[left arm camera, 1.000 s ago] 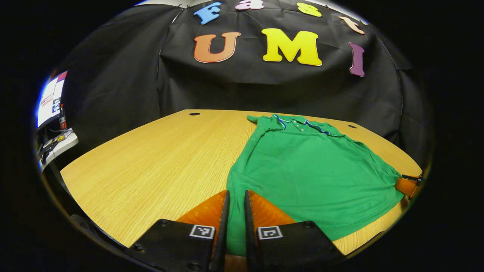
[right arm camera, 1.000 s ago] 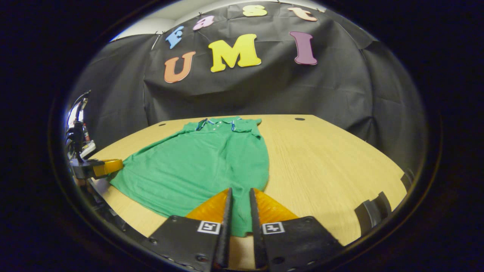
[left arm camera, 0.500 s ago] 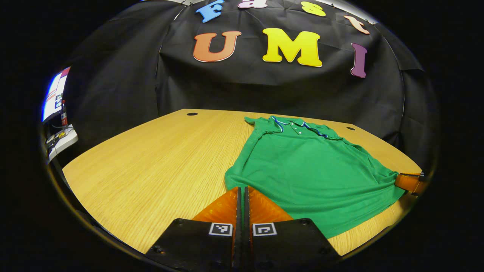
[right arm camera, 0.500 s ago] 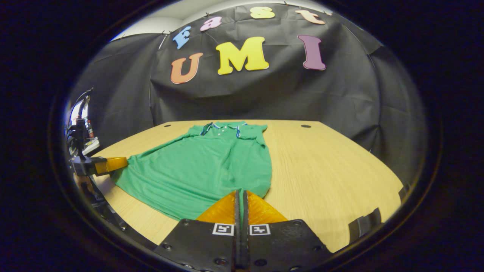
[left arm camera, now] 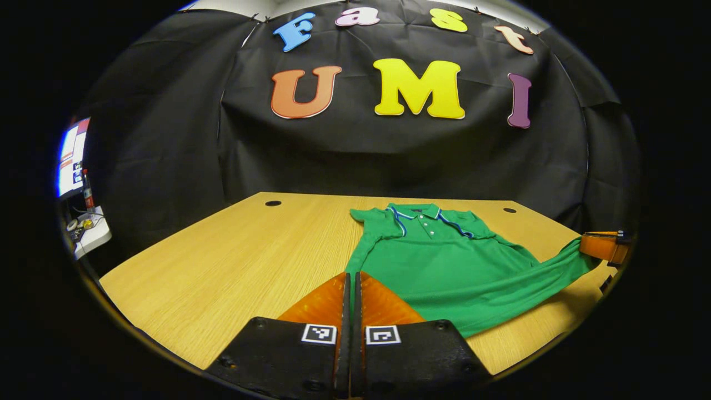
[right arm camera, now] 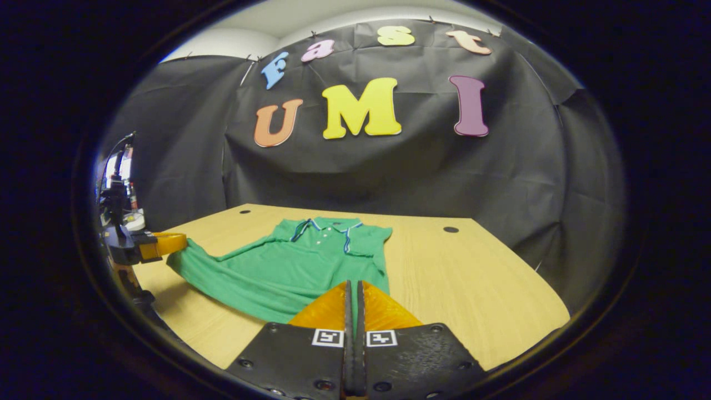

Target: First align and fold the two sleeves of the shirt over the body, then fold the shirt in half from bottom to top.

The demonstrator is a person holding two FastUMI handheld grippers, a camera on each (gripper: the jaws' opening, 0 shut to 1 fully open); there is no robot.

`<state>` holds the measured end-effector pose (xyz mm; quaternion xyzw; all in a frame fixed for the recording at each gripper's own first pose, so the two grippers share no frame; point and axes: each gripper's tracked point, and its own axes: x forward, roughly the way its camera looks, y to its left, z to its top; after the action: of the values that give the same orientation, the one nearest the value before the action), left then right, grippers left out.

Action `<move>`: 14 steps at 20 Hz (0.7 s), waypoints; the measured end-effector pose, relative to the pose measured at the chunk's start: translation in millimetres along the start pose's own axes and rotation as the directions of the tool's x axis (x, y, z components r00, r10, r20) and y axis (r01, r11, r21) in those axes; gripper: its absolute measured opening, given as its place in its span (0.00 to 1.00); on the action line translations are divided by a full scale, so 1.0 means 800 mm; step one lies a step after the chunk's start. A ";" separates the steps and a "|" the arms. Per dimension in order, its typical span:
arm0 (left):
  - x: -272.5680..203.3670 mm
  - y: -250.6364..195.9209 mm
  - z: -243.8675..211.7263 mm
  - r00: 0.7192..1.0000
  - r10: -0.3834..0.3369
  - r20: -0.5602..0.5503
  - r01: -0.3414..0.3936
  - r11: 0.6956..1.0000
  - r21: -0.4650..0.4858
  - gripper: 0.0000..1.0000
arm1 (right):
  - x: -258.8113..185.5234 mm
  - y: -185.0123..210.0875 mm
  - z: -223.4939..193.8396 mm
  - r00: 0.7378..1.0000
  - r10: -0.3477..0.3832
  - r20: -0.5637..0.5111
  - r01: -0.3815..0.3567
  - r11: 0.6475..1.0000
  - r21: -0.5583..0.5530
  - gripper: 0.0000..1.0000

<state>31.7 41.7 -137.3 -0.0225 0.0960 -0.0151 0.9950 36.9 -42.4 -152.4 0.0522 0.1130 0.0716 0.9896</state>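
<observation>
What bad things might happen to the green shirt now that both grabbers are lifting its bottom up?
1. Each gripper, left gripper and right gripper, pinches only a bottom corner of the shirt, so a corner may slip out.
2. The hem sags between them, so the fold may land crooked or bunched.
3. Pulling forward might drag the collar along the table.

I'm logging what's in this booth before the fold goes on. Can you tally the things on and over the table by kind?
Shirts: 1, a green shirt with its near hem lifted off the table.
Tongs: 2, left tongs and right tongs, each pinching a hem corner.
Tables: 1.
Total: 4.
</observation>
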 end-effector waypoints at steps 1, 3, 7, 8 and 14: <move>0.012 -0.002 0.010 1.000 -0.003 0.005 0.003 1.000 0.009 0.07 | 0.009 -0.002 0.010 1.000 0.002 0.009 -0.001 1.000 -0.001 0.00; 0.037 -0.005 0.034 1.000 -0.008 0.020 0.007 0.999 0.032 0.07 | 0.031 -0.009 0.034 1.000 -0.004 0.023 0.004 1.000 -0.005 0.00; 0.089 -0.007 0.094 0.998 -0.007 0.064 0.003 0.998 0.063 0.06 | 0.080 -0.019 0.089 0.998 -0.003 0.059 0.003 1.000 -0.013 0.00; 0.101 -0.006 0.112 0.997 -0.004 0.081 -0.002 0.997 0.074 0.07 | 0.096 -0.022 0.105 0.997 -0.010 0.077 0.012 1.000 -0.027 0.00; 0.175 -0.009 0.178 0.991 -0.010 0.131 0.002 0.998 0.059 0.06 | 0.192 -0.017 0.180 0.991 0.021 0.129 -0.018 1.000 -0.026 0.00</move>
<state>195.9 35.4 -23.7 0.0053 0.0299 -0.0195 0.9993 219.8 -45.1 -47.7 0.0458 0.0472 0.0791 0.9947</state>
